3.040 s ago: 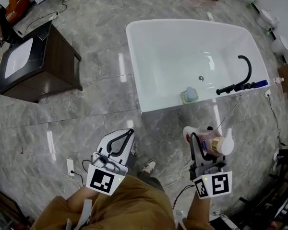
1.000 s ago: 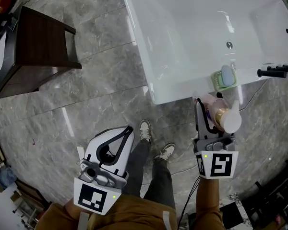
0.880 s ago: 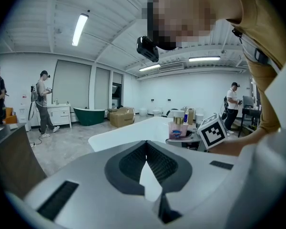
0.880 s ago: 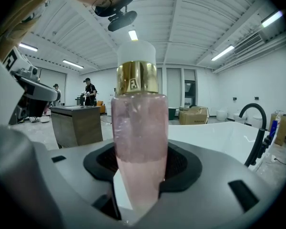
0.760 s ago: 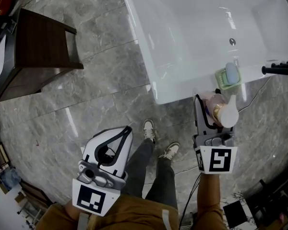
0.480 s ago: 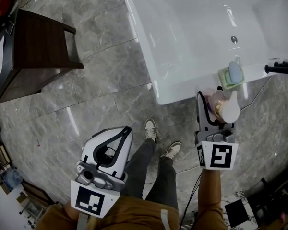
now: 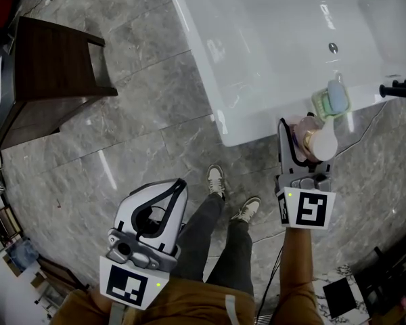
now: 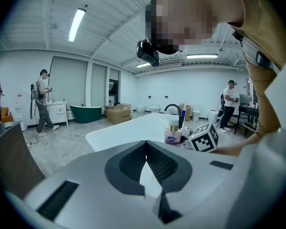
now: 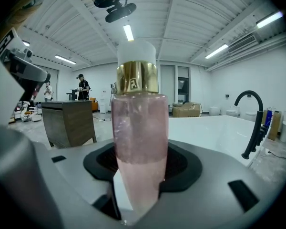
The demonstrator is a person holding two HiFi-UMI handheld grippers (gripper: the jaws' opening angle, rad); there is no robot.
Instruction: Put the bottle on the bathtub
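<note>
Nearly there: the right gripper (image 7: 296,135) grips the pink bottle (image 7: 317,143) upright just beside the bathtub (image 7: 257,128) rim, not yet set down. The left gripper (image 7: 178,187) has its jaws closed, empty.

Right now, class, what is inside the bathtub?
Only a drain shows on the white floor of the bathtub. The tub's far side runs out of the picture, so that part stays unseen.

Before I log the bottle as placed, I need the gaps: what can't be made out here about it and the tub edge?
- Whether the bottle touches the bathtub rim: in the head view, its cap and the right gripper cover the base.
- The bottle's bottom end: in the right gripper view, sunk between the jaws.
- The faucet: in the head view, cut off by the right edge.
- The bottle's label: in the left gripper view, too small.
</note>
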